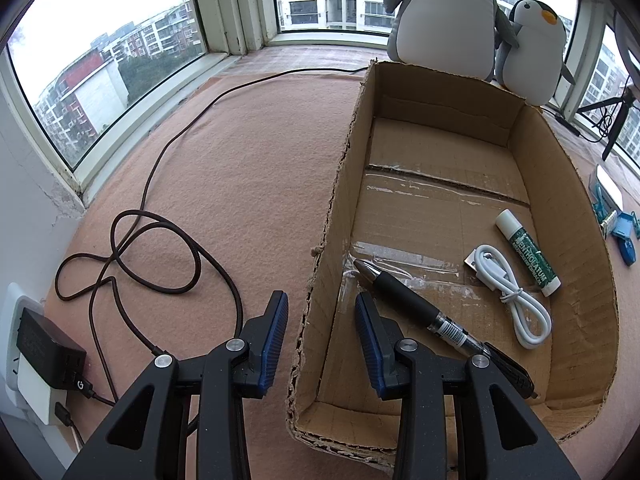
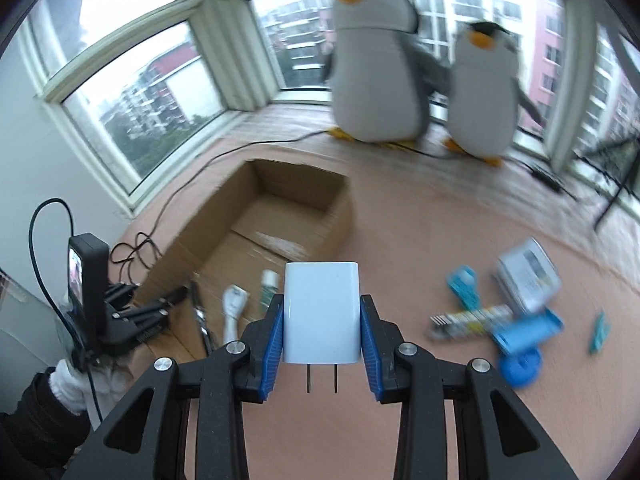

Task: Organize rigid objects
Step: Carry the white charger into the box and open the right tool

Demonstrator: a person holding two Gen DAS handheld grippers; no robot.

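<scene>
Up close, the right gripper (image 2: 322,334) clamps a white charger plug (image 2: 321,312) between its blue pads, prongs pointing back, above the pink blanket (image 2: 400,216). Nearby, the left gripper (image 1: 321,334) hangs spread and empty astride the near-left wall of the cardboard box (image 1: 576,216), which holds a black pen (image 1: 424,314), white cable (image 1: 516,296) and lip balm (image 1: 528,252). Beyond, two plush penguins (image 2: 376,68) stand at the window.

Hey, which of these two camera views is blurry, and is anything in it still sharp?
Right wrist view: motion-smeared across the penguins, cardboard box and blue items, while the white charger and the right gripper clamping it stay crisp. Left wrist view: sharp throughout, with soft daylight, overexposed sky and fisheye bending of the window frames.
</scene>
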